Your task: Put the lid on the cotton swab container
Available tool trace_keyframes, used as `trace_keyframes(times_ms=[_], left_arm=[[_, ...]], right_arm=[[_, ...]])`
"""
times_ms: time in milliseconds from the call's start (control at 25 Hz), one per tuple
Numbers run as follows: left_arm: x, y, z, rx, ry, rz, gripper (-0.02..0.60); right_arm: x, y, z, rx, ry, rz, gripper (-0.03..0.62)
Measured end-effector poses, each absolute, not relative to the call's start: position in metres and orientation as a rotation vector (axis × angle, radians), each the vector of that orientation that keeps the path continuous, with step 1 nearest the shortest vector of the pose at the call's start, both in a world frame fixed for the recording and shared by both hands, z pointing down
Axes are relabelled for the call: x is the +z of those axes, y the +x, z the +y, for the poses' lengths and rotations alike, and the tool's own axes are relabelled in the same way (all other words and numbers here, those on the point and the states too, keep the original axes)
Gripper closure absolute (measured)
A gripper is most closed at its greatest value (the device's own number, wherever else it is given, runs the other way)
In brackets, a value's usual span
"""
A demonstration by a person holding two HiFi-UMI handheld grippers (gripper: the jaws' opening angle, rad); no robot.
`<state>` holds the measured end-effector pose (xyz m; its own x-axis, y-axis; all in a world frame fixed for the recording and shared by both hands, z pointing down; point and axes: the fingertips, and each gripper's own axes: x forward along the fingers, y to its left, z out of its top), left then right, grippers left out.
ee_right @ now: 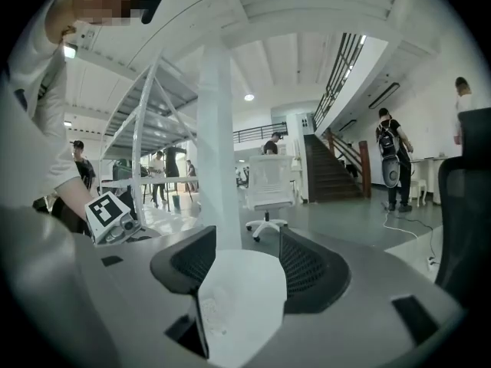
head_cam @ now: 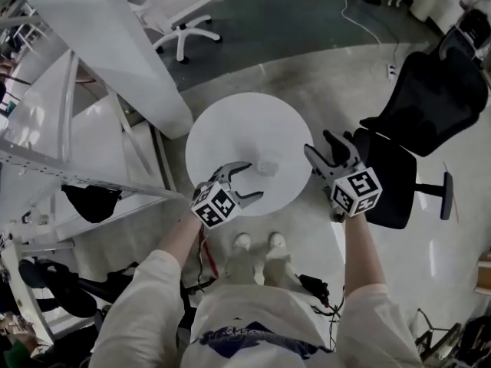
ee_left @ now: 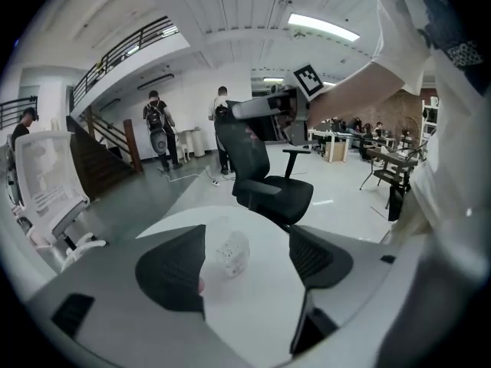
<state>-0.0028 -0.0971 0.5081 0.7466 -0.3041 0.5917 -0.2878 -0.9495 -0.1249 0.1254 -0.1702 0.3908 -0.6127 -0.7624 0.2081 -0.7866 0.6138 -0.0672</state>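
A small clear cotton swab container lies on the round white table, near the middle of its front half. I cannot make out a separate lid. My left gripper hovers over the table's front edge, just left of the container, jaws open and empty. In the left gripper view the container lies ahead between the open jaws of the left gripper, nearer the left one. My right gripper is at the table's right edge, open and empty. The right gripper view shows that gripper open over the table, with the container low at the left jaw.
A black office chair stands close to the table's right side, right behind my right gripper. A white slanted column and frame run along the left. A white chair stands beyond it. People stand far off by the stairs.
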Motion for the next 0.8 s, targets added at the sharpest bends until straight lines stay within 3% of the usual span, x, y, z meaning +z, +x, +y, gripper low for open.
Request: trace_keyframes(times_ms=[800], left_arm=[[0.639,0.02,-0.146,-1.179,-2.972,0.543,0.25]], right_arm=[[0.505,0.072,-0.193,0.296,0.76,-2.628,0.336]])
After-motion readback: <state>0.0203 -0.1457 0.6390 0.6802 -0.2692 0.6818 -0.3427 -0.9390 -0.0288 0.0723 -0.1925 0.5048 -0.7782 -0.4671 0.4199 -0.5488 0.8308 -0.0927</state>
